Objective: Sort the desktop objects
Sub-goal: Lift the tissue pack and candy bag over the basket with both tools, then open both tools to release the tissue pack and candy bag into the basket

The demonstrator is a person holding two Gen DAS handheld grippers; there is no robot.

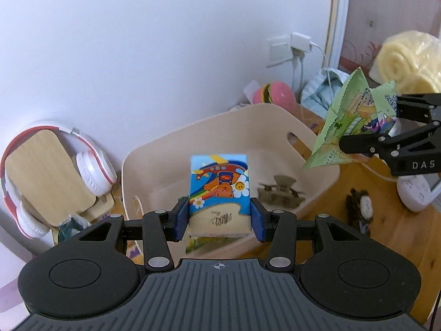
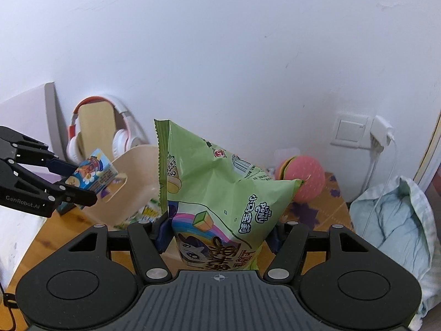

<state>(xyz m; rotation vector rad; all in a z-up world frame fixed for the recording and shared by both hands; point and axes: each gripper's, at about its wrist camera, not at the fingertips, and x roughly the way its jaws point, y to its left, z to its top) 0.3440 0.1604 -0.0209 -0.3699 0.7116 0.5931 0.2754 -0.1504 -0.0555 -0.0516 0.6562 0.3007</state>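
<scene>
Gripping a small carton (image 1: 219, 190), the left gripper (image 1: 219, 219) fills the lower part of the left wrist view; blue pads press both sides of the carton, which stands upright above a beige bin (image 1: 228, 149). A brown hair clip (image 1: 279, 193) lies on the bin floor at 3 o'clock from the carton. At 2 o'clock the right gripper (image 1: 366, 127) holds a green snack bag (image 1: 355, 121) over the bin's right rim. Headphones (image 1: 55, 171) hang on a wooden stand (image 1: 46, 173) at 9 o'clock. A pink ball (image 1: 275, 92) sits behind the bin near the wall. A dark furry item (image 1: 359, 207) lies on the table (image 1: 391, 234) right of the bin.

Right wrist view: jaws closed on the snack bag (image 2: 220, 201), which rises tilted from centre; the right gripper (image 2: 219, 237) has pads touching the bag's lower sides. At 9 o'clock the left gripper (image 2: 80, 182) clamps the carton (image 2: 93, 172) just above the bin's (image 2: 132, 193) handle side. Headphones (image 2: 121, 135) on the stand (image 2: 96, 127) at 10 o'clock, against the wall. Pink ball (image 2: 306, 178) at 3 o'clock behind the bag. Crumpled pale-blue cloth (image 2: 399, 220) at 4 o'clock.
</scene>
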